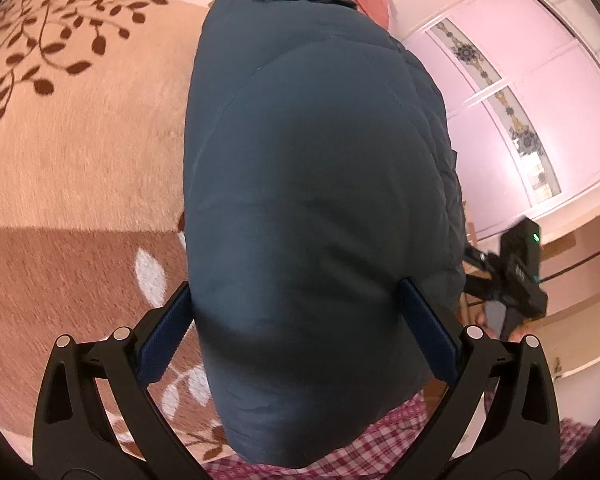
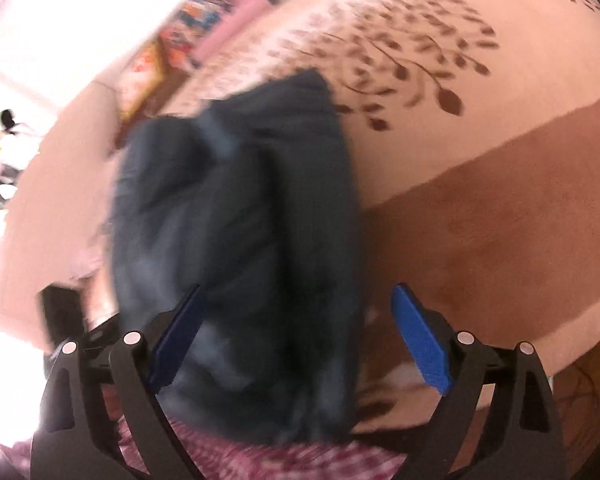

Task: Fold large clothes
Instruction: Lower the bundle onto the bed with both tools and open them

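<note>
Crowding both gripper views: dark jacket point(image 1: 316, 200) over leaf-patterned blanket point(image 1: 80, 152).

A tan leaf-patterned blanket point(image 1: 80, 152) spreads beside a pink wardrobe point(image 1: 548, 80) and checked cloth point(image 1: 380, 444).

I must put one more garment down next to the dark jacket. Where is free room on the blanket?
The tan blanket is bare between the dark jacket and the leaf print; the brown band is bare too. It is crowded at the jacket's near end, where the checked cloth lies.
</note>
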`<state>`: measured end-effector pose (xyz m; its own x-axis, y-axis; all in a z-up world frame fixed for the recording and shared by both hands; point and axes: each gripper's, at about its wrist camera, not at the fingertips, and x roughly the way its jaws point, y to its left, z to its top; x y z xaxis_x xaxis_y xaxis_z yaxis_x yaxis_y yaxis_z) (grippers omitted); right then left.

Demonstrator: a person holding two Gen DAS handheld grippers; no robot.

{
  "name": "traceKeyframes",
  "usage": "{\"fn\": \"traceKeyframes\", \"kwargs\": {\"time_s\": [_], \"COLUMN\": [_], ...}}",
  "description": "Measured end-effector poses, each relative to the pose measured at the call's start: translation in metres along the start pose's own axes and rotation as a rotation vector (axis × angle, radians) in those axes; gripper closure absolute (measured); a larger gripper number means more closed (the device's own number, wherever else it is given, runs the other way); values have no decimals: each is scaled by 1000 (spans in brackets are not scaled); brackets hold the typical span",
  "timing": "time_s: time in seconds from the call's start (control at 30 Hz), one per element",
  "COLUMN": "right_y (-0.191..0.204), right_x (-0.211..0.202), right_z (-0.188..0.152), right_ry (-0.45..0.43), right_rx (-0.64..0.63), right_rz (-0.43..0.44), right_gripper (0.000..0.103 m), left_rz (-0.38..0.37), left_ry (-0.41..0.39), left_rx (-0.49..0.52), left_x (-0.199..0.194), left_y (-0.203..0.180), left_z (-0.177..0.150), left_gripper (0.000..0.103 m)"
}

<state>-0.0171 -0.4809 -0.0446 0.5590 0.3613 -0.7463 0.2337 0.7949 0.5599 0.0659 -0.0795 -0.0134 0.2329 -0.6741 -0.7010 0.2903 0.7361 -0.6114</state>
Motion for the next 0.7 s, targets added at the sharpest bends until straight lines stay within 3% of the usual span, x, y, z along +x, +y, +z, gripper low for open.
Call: {"fn": "traceKeyframes", "kwargs": {"time_s": [0.17, 0.23, 0.3, 0.33, 0.37, 0.5, 0.7], "right_y": [-22, -28, -24, -23, -23, -11, 51], "right_x": [42, 51, 51, 51, 55, 57, 75], "right_z": [6, 3, 0, -2, -5, -7, 7], "right_ry": [126, 124, 120, 127, 145, 107, 59], "right_rx": [154, 191, 155, 150, 174, 144, 11], "right_rz": [172, 222, 247, 286, 366, 406, 370], "right_gripper": [8, 8, 21, 42, 46, 54, 56], "left_rz": [18, 17, 30, 33, 33, 84, 164], "left_ry": [-1, -14, -38, -51, -59, -146, -253], "left_rx": [43, 64, 100, 114, 121, 192, 171], "left_x": [3, 3, 1, 0, -2, -20, -56], "left_y": [-7, -10, -15, -17, -18, -18, 17], "left_z": [7, 8, 6, 6, 8, 16, 50], "left_gripper": [4, 5, 9, 11, 13, 25, 28]}}
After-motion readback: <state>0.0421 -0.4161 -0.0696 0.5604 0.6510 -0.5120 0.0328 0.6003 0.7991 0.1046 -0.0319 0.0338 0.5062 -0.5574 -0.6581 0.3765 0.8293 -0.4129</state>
